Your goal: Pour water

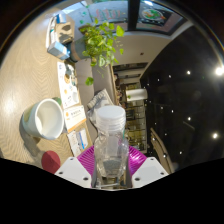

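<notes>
A pale counter (25, 75) carries a leafy potted plant (102, 42) at its far end and a white bowl-shaped pot (42, 118) whose inside looks empty. Nearest, the hand-held gripper (111, 160) has its magenta pads (88, 158) closed against a clear bottle (110, 140) with a white cap, held upright between them; its contents cannot be made out

Between your gripper (111, 165) fingers sits a bottle (110, 150) of clear, smooth plastic, glossy enough to catch highlights, with a white matt-looking cap (110, 117). Your finger pads (87, 158) read as magenta with a soft, dull finish. The mug (41, 118) beside you looks like glazed ceramic, pale green and shiny. The counter (25, 75) is a speckled beige stone-like surface, lightly polished. The plant (101, 42) has thin, slightly waxy green leaves. The box (72, 105) looks like printed cardboard.
</notes>
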`<state>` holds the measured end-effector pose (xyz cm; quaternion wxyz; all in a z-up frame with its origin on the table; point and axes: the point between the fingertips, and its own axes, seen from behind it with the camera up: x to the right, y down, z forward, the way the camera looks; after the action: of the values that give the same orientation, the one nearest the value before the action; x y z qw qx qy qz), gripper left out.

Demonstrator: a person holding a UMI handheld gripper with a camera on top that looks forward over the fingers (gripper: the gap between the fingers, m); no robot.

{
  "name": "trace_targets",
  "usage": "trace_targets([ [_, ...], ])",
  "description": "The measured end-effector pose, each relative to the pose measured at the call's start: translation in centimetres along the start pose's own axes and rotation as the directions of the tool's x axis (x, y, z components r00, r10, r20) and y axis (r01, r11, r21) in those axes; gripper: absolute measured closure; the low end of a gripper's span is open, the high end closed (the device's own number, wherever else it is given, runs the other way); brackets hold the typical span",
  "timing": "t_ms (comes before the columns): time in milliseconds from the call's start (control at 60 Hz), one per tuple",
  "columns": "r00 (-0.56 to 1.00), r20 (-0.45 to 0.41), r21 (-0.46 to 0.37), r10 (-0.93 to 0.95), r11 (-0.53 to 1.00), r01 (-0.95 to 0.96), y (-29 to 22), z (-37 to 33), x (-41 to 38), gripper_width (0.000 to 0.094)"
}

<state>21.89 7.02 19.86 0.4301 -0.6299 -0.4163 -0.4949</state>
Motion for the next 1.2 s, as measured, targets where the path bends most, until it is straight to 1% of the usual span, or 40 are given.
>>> trace_targets([
  [100, 0.948, 0.066, 0.001, 0.311, 0.95, -0.311, 0.6, -0.5, 1.2, 0.0533],
  [117, 0.93, 0.074, -0.004, 0.359, 0.933, -0.36, 0.6, -1.0, 1.1, 0.0533],
  [200, 0.79, 0.174, -0.038, 0.588, 0.806, -0.591, 1.0, -1.1, 0.1, 0.0536],
  [250, 0.697, 0.223, -0.073, 0.681, 0.725, -0.685, 1.3, -1.1, -1.3, 0.0532],
  [350, 0.502, 0.264, -0.155, 0.824, 0.55, -0.821, 2.6, -0.3, -4.0, 0.0532],
  [417, 0.373, 0.281, -0.213, 0.884, 0.437, -0.874, 2.9, 0.0, -6.5, 0.0532],
  [517, 0.229, 0.271, -0.291, 0.935, 0.307, -0.906, 4.1, 1.1, -9.8, 0.0531],
  [633, 0.181, 0.26, -0.315, 0.949, 0.26, -0.913, 5.3, 1.9, -12.5, 0.0531],
  [767, 0.124, 0.268, -0.371, 0.955, 0.221, -0.902, 5.3, 1.8, -15.8, 0.0521],
  [800, 0.133, 0.274, -0.34, 0.952, 0.225, -0.913, 5.3, 1.9, -15.3, 0.0523],
  [833, 0.142, 0.272, -0.33, 0.952, 0.23, -0.915, 5.2, 1.8, -15.4, 0.0522],
  [950, 0.122, 0.252, -0.324, 0.96, 0.203, -0.924, 5.4, 1.7, -15.5, 0.046],
  [983, 0.118, 0.241, -0.343, 0.963, 0.198, -0.918, 5.6, 1.6, -15.8, 0.0436],
  [1017, 0.118, 0.227, -0.385, 0.967, 0.201, -0.901, 6.0, 1.4, -16.5, 0.0392],
  [1050, 0.118, 0.207, -0.425, 0.971, 0.198, -0.883, 6.4, 1.1, -17.0, 0.0314],
  [1117, 0.097, 0.192, -0.458, 0.977, 0.176, -0.872, 6.5, 0.1, -16.8, 0.0084],
  [1133, 0.095, 0.184, -0.467, 0.978, 0.172, -0.867, 6.7, -0.2, -16.6, 0.0068],
  [1167, 0.091, 0.183, -0.485, 0.979, 0.171, -0.858, 6.8, -1.2, -16.4, 0.0087],
  [1200, 0.098, 0.173, -0.496, 0.98, 0.173, -0.851, 7.0, -2.2, -15.8, 0.0083],
])
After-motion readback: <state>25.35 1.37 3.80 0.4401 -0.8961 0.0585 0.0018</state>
